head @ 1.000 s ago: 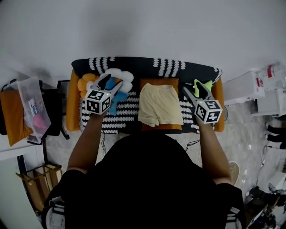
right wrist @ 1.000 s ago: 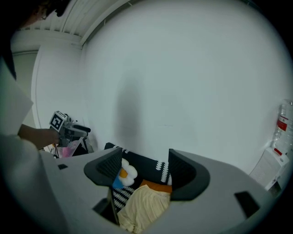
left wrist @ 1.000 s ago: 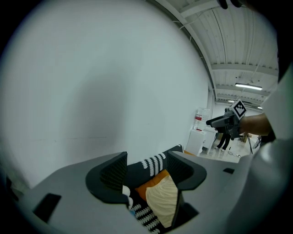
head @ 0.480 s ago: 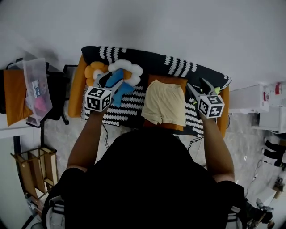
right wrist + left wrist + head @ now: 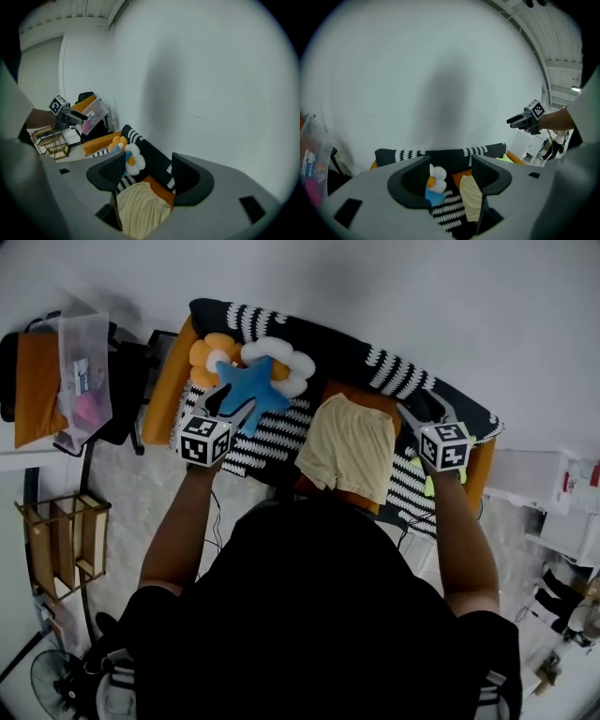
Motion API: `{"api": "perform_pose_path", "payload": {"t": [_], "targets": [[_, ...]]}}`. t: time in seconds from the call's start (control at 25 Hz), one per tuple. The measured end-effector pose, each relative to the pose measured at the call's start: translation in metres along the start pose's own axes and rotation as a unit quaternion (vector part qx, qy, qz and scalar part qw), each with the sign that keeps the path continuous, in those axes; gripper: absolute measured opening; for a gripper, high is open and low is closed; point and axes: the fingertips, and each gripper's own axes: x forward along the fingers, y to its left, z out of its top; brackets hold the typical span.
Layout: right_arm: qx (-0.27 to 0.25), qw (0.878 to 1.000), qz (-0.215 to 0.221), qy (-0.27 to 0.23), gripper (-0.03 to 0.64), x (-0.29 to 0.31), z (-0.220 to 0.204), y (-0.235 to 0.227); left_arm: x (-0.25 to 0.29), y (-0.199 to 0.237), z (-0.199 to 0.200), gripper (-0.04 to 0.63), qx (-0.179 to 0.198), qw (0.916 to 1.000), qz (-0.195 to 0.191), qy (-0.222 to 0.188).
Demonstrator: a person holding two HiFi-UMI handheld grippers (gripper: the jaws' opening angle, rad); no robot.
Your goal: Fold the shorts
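Setting: sofa point(image 5: 309, 338) against a white wall.
Shorts point(image 5: 349, 448): pale yellow, flat on the orange cushion point(image 5: 361, 397), mid-sofa.
Left tongs point(image 5: 451, 176): spread wide, empty, at the shorts' 9 o'clock.
Right tongs point(image 5: 149, 168): spread wide, empty, at 3 o'clock.
Technique: likely pinch matching corners level, so the edges meet squarely.

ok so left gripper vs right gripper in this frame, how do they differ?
The left gripper hangs by the blue star cushion, left of the shorts; the right gripper hangs right of them. The left gripper's view sights the white flower cushion past its jaws; the right gripper's sights the shorts. Shared: both open, empty, off the shorts.
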Motion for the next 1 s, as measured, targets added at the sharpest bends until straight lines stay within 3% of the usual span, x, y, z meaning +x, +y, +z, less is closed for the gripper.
{"api": "perform_pose_path", "payload": {"t": [0.32,0.56,0.8,1.0], "targets": [[-0.057,0.994,0.061,0.070,0.319,0.062,-0.032,-0.038,0.011,0.010,-0.059,0.295,-0.068,0.9935,0.080,0.043],[-0.089,0.983,0.106,0.120,0.318,0.108,-0.064,-0.054,0.018,0.004,-0.112,0.295,-0.116,0.9837,0.111,0.081],[-0.167,0.959,0.155,0.166,0.307,0.153,-0.095,-0.048,0.030,-0.011,-0.178,0.296,-0.181,0.9673,0.123,0.129],[-0.230,0.935,0.197,0.181,0.299,0.184,-0.110,-0.035,0.036,-0.015,-0.215,0.298,-0.205,0.9576,0.133,0.152]]}}
